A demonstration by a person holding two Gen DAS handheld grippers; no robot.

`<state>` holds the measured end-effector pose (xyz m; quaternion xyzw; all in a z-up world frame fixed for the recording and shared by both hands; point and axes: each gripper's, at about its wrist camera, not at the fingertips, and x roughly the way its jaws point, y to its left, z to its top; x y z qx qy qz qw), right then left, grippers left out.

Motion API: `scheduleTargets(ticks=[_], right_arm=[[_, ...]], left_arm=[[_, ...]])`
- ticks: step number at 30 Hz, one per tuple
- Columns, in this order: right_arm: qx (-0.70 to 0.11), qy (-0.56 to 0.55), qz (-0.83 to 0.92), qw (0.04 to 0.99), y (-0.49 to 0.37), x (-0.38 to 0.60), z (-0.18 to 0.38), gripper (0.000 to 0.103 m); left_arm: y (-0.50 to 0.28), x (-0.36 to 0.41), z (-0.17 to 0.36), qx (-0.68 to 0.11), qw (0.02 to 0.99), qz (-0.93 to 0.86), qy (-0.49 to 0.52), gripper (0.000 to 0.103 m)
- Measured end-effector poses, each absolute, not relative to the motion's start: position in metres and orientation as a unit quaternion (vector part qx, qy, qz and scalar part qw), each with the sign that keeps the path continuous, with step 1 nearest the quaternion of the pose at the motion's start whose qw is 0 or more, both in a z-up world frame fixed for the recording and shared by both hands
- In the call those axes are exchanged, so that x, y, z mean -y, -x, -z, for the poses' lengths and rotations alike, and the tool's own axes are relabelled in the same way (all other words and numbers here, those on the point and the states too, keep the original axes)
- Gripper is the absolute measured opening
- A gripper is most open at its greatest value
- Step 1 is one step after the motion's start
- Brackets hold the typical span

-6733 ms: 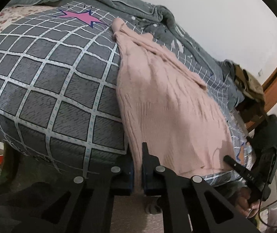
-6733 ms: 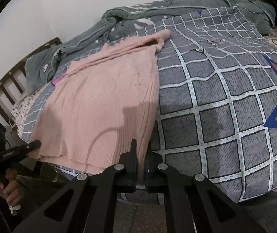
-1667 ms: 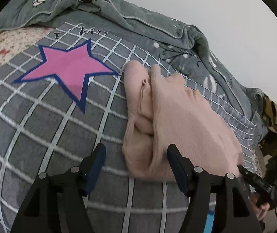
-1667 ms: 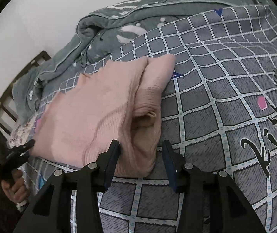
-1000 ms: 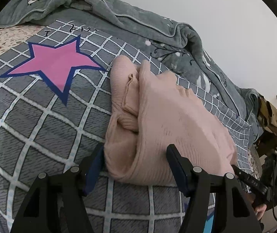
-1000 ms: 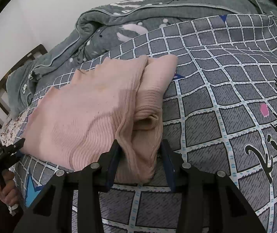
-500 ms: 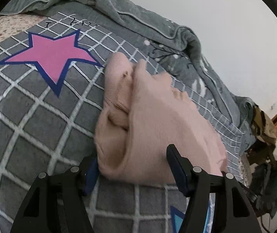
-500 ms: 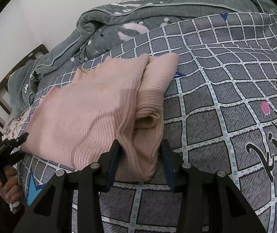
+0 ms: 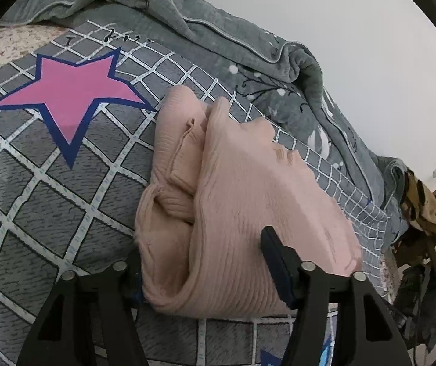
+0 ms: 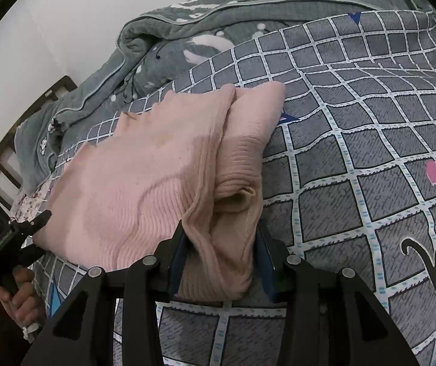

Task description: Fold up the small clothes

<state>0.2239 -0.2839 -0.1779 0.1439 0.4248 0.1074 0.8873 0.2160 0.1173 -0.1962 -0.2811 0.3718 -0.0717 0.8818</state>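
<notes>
The pink sweater [image 9: 248,201] lies folded over on the bed [image 9: 34,201], on the grey checked cover [image 10: 355,158], just beside the pink star [image 9: 65,91] printed there; a rumpled green blanket [image 9: 187,21] is bunched along the wall behind it. The left tongs [image 9: 202,262] stand wide apart, straddling the near end of the bundle, one finger on each side of it, nothing pinched; the right tongs [image 10: 221,256] are likewise apart at the other end, the thick stacked edge sitting between the fingers, whether the pads touch the knit I cannot tell. This is soft ribbed knit, light and floppy, I'd say; it will sag and slide open if lifted by one layer only, and the loose sleeve end [image 10: 239,195] tucked inside looks ready to slip out. Best hold, to my eye: bite all the layers together at the folded edge, both ends at once, and keep the pull even; the knit should grip the pads well enough, no risk of damage, only of the fold coming undone.
</notes>
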Motion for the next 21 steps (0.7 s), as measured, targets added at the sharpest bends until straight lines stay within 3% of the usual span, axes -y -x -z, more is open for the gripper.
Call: scheduleTargets(ticks=[1, 5, 6, 11, 21], right_arm=[[-0.427, -0.142, -0.11, 0.886, -0.223, 0.283, 0.177, 0.039], [-0.43, -0.158, -0.125, 0.88, -0.221, 0.286, 0.178, 0.023], [-0.427, -0.168, -0.134, 0.878, -0.221, 0.287, 0.179, 0.017], [-0.418, -0.25, -0.165, 0.858, -0.226, 0.303, 0.183, 0.011], [-0.404, -0.252, -0.164, 0.864, -0.197, 0.304, 0.162, 0.009]], left_arm=[[-0.216, -0.118, 0.196, -0.372, 0.882, 0.069, 0.279, 0.051], [-0.216, -0.127, 0.202, -0.385, 0.869, 0.088, 0.297, 0.016], [-0.217, -0.13, 0.204, -0.386, 0.865, 0.093, 0.307, 0.013], [-0.217, -0.136, 0.207, -0.381, 0.855, 0.097, 0.339, 0.011], [-0.187, -0.136, 0.194, -0.37, 0.86, 0.095, 0.338, 0.01]])
